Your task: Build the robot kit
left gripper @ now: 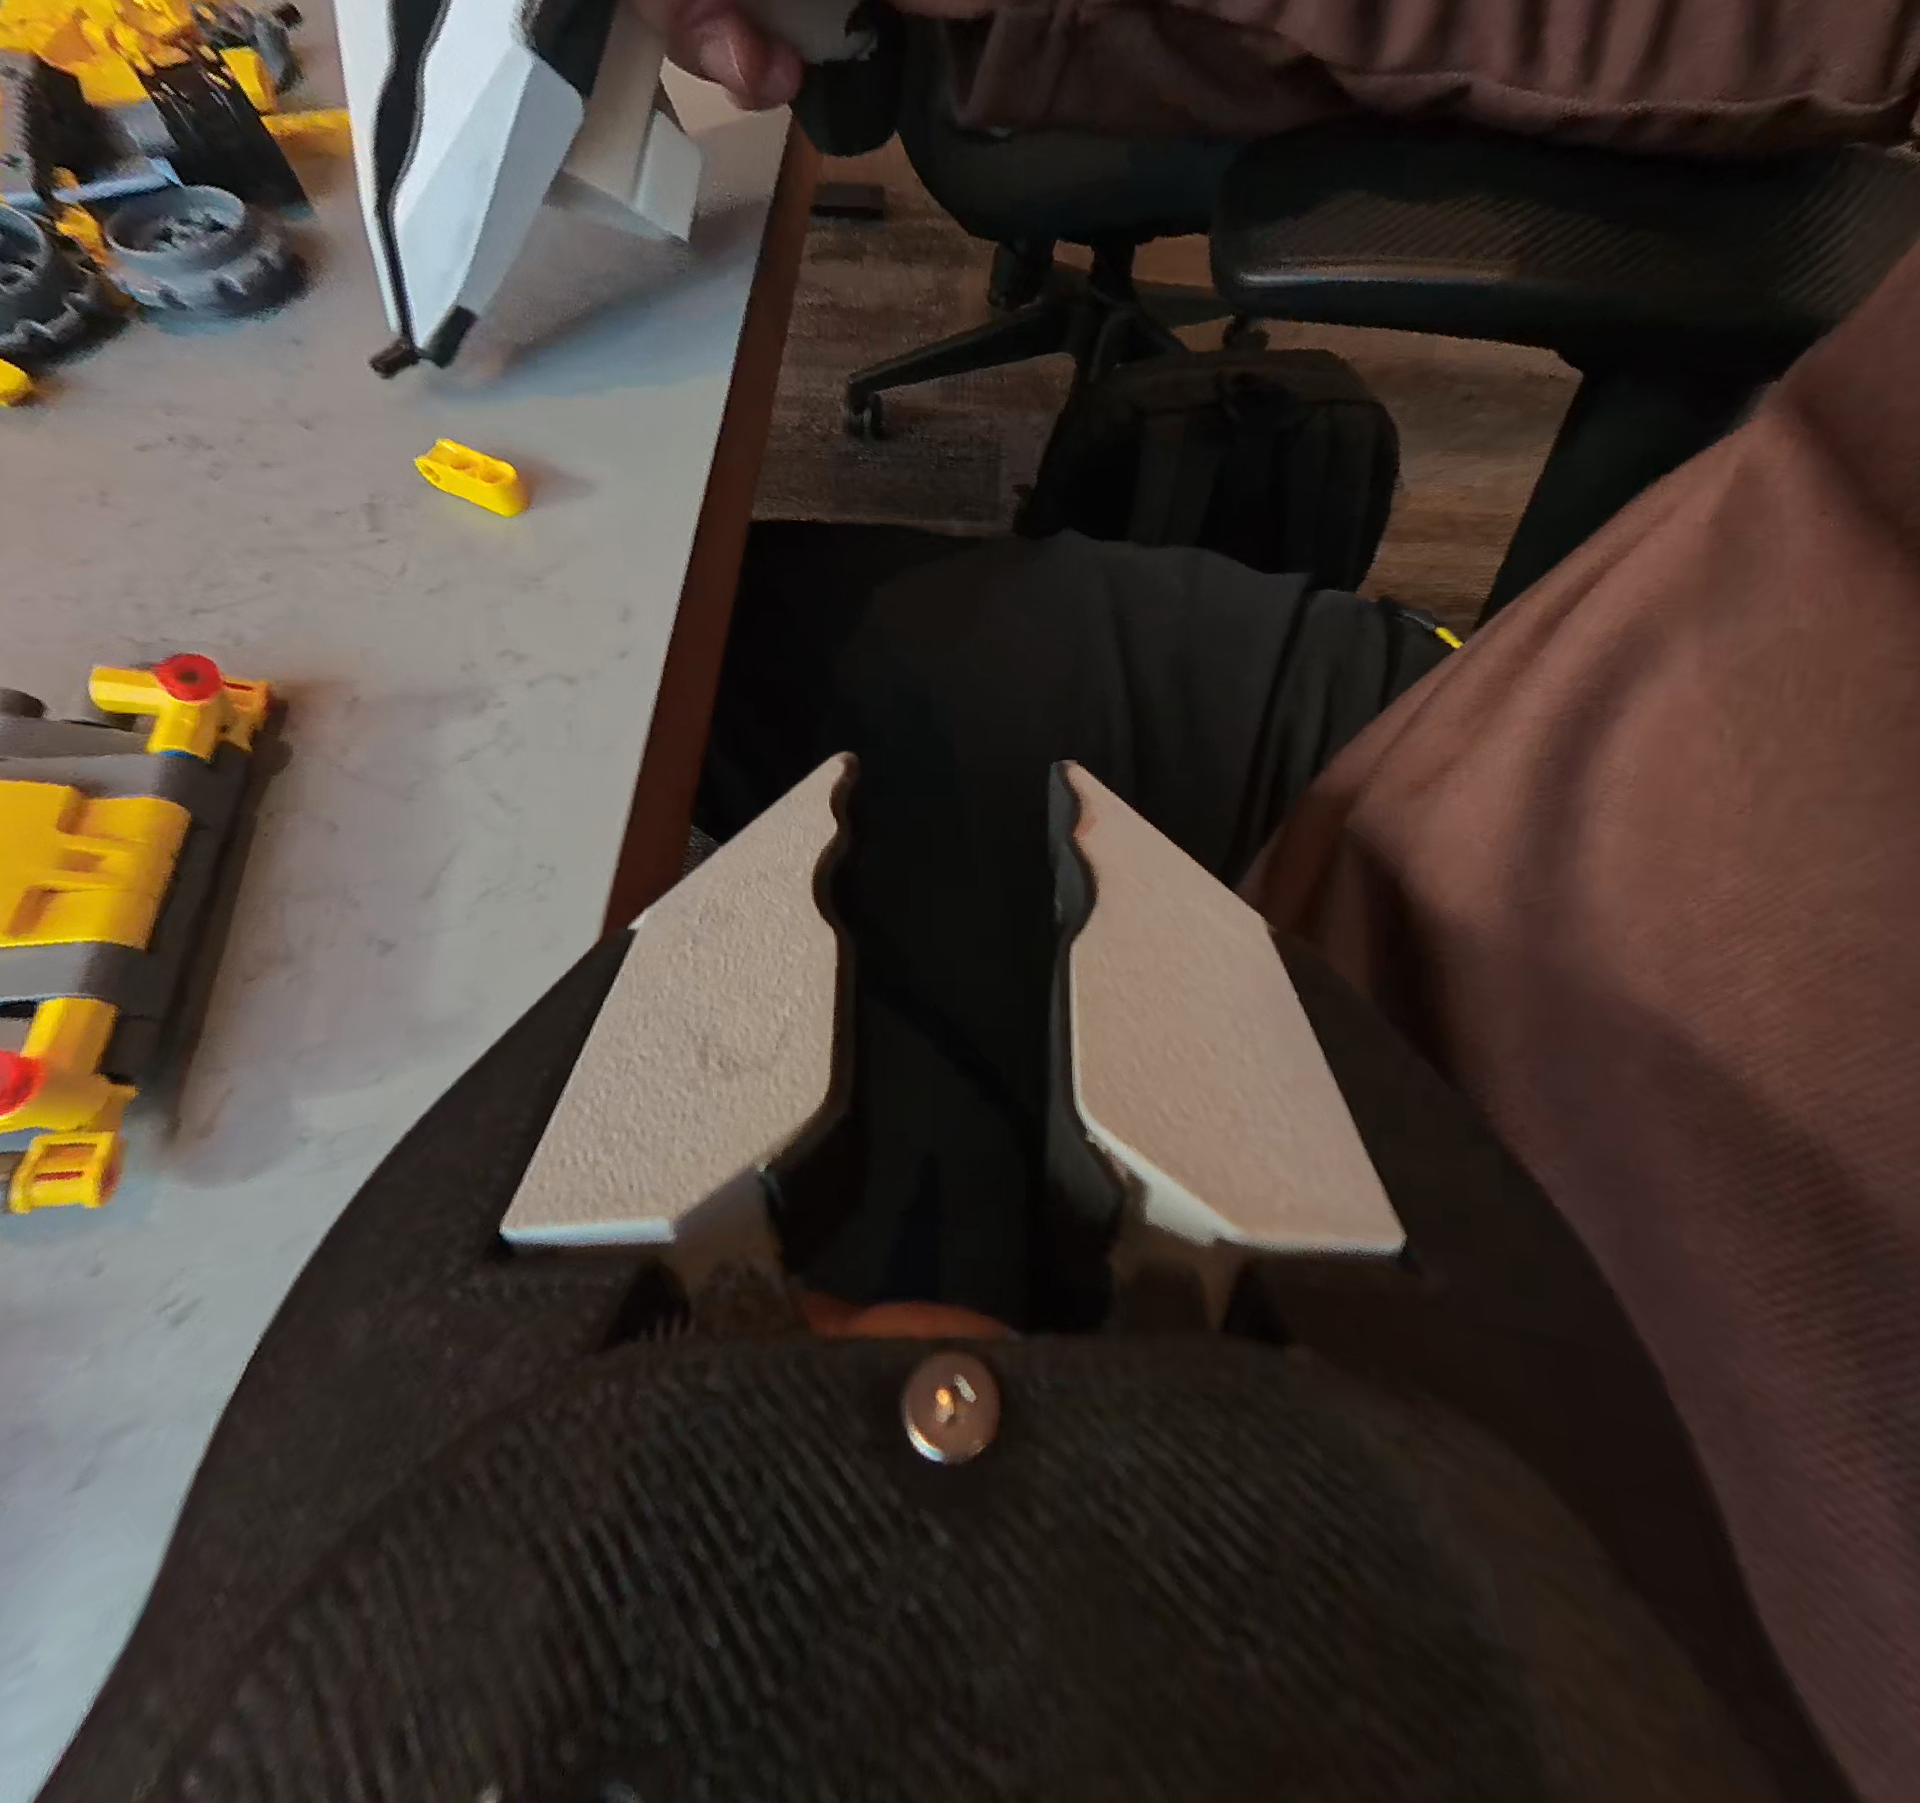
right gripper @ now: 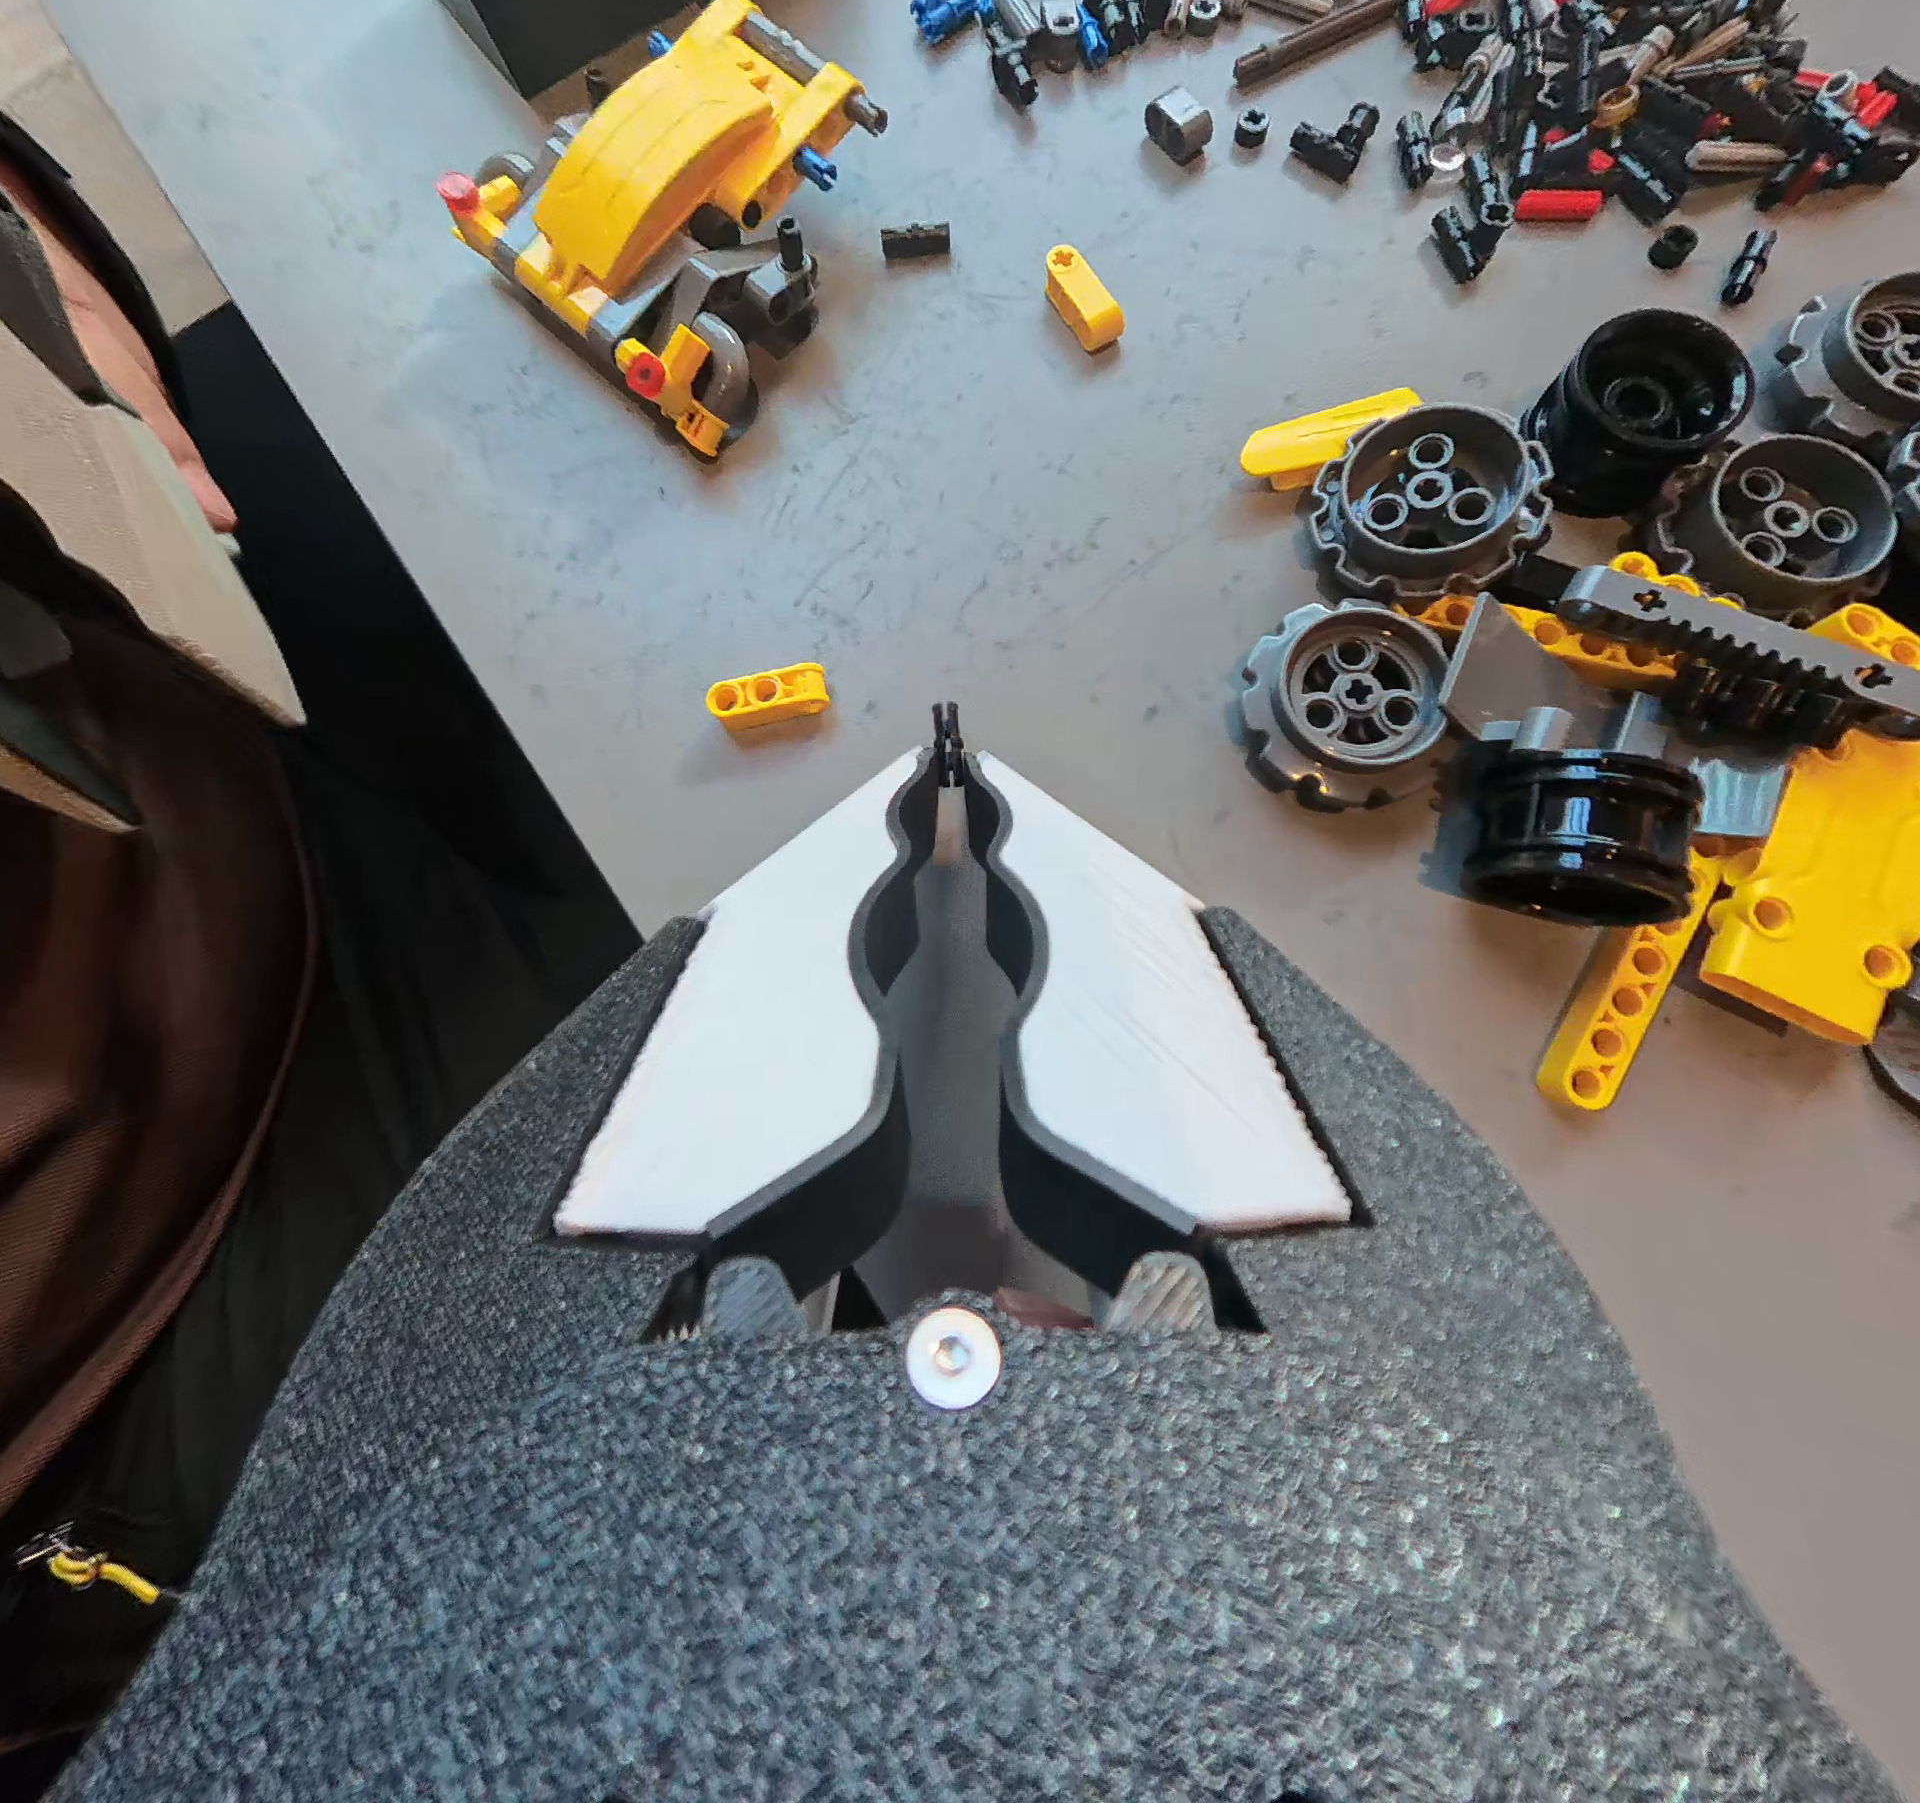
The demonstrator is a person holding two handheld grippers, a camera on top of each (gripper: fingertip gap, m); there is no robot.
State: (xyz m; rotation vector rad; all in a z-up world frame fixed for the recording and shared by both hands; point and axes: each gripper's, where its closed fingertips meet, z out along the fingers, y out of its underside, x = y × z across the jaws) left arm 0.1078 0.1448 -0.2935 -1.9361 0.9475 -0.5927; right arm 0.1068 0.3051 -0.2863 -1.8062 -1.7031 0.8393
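Note:
My right gripper (right gripper: 945, 751) is shut on a small black pin (right gripper: 945, 723) and holds it just above the grey table (right gripper: 914, 527). A short yellow two-hole beam (right gripper: 767, 697) lies just left of its tip. My left gripper (left gripper: 954, 766) is open and empty, off the table's near edge (left gripper: 707, 610), over dark clothing. In the left wrist view the right gripper (left gripper: 416, 356) shows at the upper left, held by a hand (left gripper: 717, 18), with the yellow beam (left gripper: 473, 477) below it.
A yellow and grey brick assembly (right gripper: 655, 226) sits at the table's middle left. Grey and black wheels (right gripper: 1429, 506) and a geared yellow assembly (right gripper: 1714, 693) lie at the right. A pile of small pins and axles (right gripper: 1455, 18) fills the far side. An office chair (left gripper: 1091, 226) stands beyond the table. Some 15 cm of space lies between my two pairs of fingers.

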